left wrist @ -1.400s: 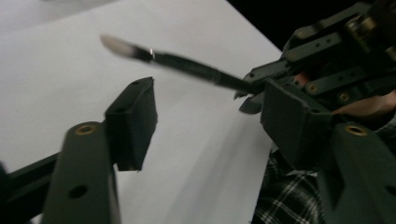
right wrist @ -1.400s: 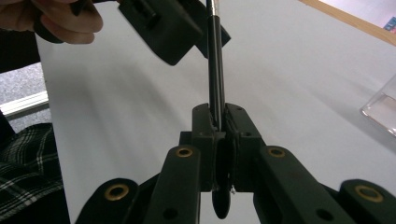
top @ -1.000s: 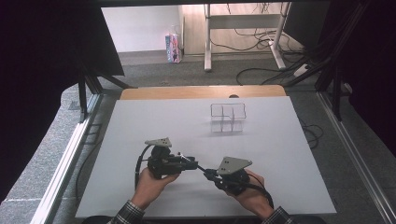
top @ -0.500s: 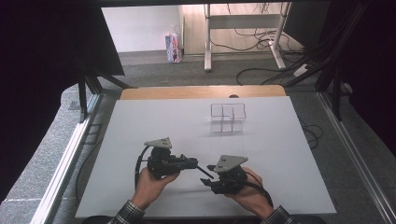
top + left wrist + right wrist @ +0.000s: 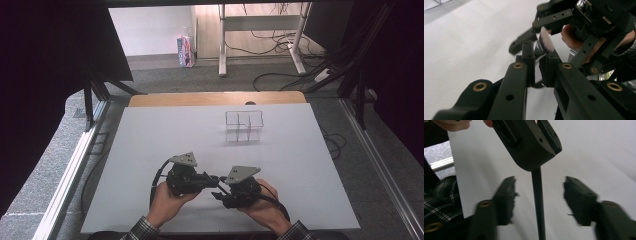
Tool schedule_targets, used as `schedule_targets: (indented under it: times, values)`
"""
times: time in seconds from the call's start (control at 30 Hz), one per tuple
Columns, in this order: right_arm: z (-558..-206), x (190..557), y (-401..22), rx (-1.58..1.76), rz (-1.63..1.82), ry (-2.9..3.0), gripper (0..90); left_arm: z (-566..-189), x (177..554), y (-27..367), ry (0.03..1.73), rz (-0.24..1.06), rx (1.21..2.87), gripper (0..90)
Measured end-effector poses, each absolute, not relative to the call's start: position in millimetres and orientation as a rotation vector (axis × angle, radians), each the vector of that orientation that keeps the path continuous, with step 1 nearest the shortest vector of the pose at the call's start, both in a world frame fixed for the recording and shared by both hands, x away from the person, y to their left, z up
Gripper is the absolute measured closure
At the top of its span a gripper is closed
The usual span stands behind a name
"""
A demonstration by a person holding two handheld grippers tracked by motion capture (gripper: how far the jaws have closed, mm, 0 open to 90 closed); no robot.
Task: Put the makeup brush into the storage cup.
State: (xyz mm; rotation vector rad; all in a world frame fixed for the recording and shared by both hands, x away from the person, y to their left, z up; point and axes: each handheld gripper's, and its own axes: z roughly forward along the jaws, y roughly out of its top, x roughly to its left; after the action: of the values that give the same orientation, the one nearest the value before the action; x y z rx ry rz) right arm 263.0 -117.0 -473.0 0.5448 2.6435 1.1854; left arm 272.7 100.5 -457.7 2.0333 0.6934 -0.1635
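Near the table's (image 5: 150, 150) front edge, left gripper (image 5: 537, 71) stays clamped on the brush (image 5: 546, 42); right gripper (image 5: 539, 202), jaws apart and lately narrowing around its handle, risks a skewed grasp.

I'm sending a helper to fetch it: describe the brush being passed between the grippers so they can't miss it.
On the white table, look at its near edge where two hands meet. The brush is clamped in the left gripper, its thin dark handle between the right gripper's open jaws. Its pale bristle tuft stands out against the black parts.
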Motion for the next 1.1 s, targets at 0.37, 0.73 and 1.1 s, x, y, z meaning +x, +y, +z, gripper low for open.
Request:
schedule_targets:
  times: [0.37, 0.73, 1.1]
  values:
    - [-468.6, 261.9, -118.7, 0.546, 1.173, 2.679, 83.5, -458.4, 272.7, 102.0, 0.706, -0.113, 2.037, 62.4]
    - [-464.3, 265.6, -127.2, 0.559, 1.215, 2.662, 83.5, -460.1, 266.3, 105.8, 0.754, 0.113, 2.099, 20.7]
    - [-460.8, 267.8, -134.6, 0.582, 1.224, 2.639, 83.5, -461.5, 257.6, 115.5, 0.795, 0.194, 2.123, 6.2]
